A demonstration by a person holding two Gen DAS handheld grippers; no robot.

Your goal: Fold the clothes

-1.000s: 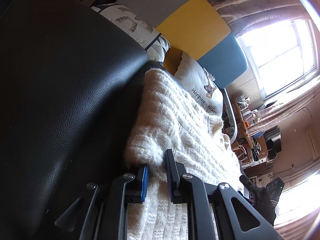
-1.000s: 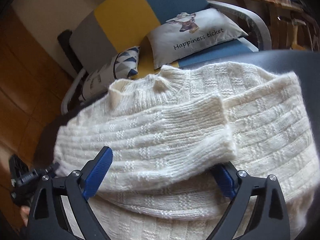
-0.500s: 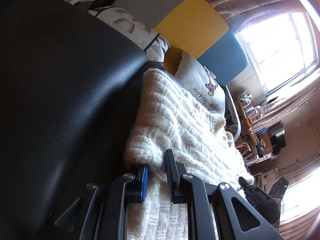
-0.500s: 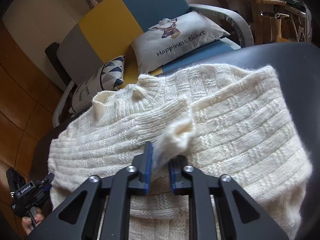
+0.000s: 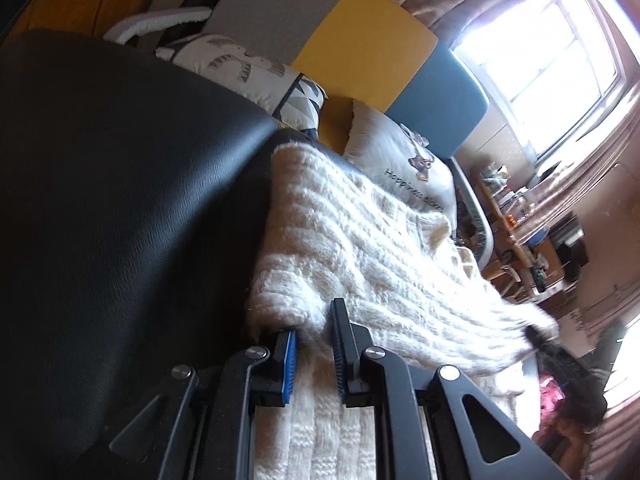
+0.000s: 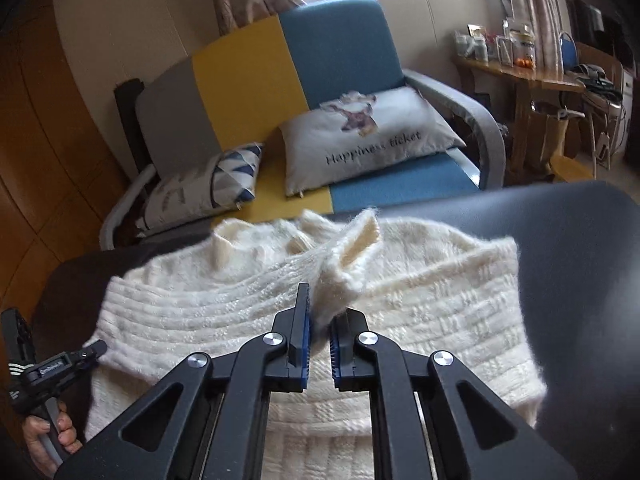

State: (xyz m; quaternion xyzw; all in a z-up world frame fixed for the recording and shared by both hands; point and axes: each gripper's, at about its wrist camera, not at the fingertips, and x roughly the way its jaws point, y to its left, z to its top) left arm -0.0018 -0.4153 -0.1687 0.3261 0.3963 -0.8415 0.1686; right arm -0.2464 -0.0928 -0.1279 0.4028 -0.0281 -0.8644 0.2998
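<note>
A cream knitted sweater lies spread on a black leather surface. My right gripper is shut on the cuff of a sleeve, which stands lifted and bunched above the sweater's body. In the left wrist view, my left gripper is shut on the sweater's thick folded edge at its left side, and the sweater stretches away to the right. The left gripper also shows at the lower left of the right wrist view, held by a person's hand.
Behind the black surface stands a grey, yellow and blue sofa with a printed pillow and a triangle-patterned pillow. A cluttered wooden table stands at the right under a bright window.
My right gripper went from wide open over the sleeve end to shut on the cuff, then rose with it. The left gripper kept its grip on the sweater's edge and rolled slightly.
</note>
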